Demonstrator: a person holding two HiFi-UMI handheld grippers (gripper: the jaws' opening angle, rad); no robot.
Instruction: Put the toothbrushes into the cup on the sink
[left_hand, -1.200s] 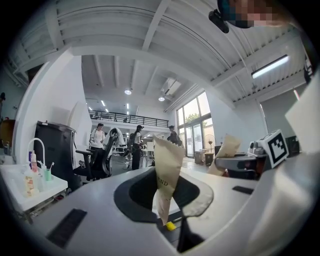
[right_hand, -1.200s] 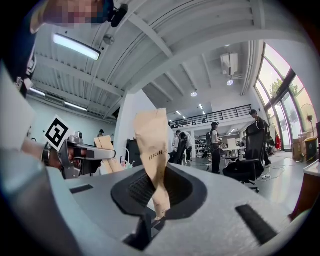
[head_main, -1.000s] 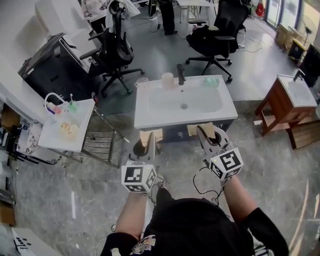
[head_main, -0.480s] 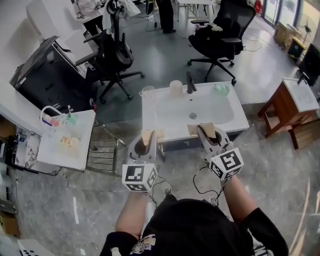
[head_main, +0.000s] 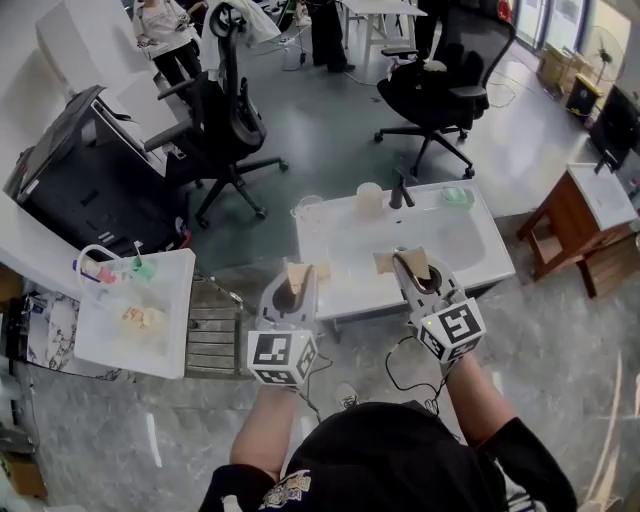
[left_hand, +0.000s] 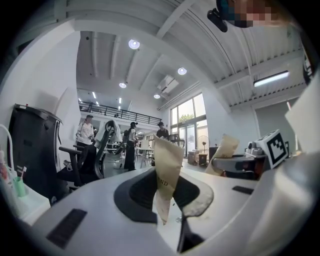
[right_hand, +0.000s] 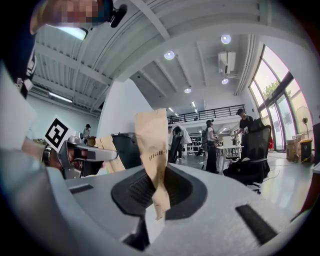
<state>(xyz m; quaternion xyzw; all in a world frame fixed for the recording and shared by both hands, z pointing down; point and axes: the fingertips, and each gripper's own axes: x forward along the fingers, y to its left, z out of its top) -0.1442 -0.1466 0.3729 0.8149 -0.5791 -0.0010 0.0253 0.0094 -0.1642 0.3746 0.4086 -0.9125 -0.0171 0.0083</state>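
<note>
The white sink stands ahead, with a beige cup and a clear glass on its back rim beside the dark faucet. My left gripper is shut on a tan paper-wrapped toothbrush that sticks up from the jaws. My right gripper is shut on a second paper-wrapped toothbrush, upright between its jaws. Both grippers point level over the sink's front edge, side by side. In each gripper view the other gripper shows off to one side.
A small white table with cups and a wire rack stands at the left. Office chairs and people stand behind the sink. A wooden washstand is at the right, and a green dish rests on the sink's back right.
The sink has come nearer and both grippers, once short of it over the floor, now reach over its front edge. Both grips on the paper packets are unchanged.
</note>
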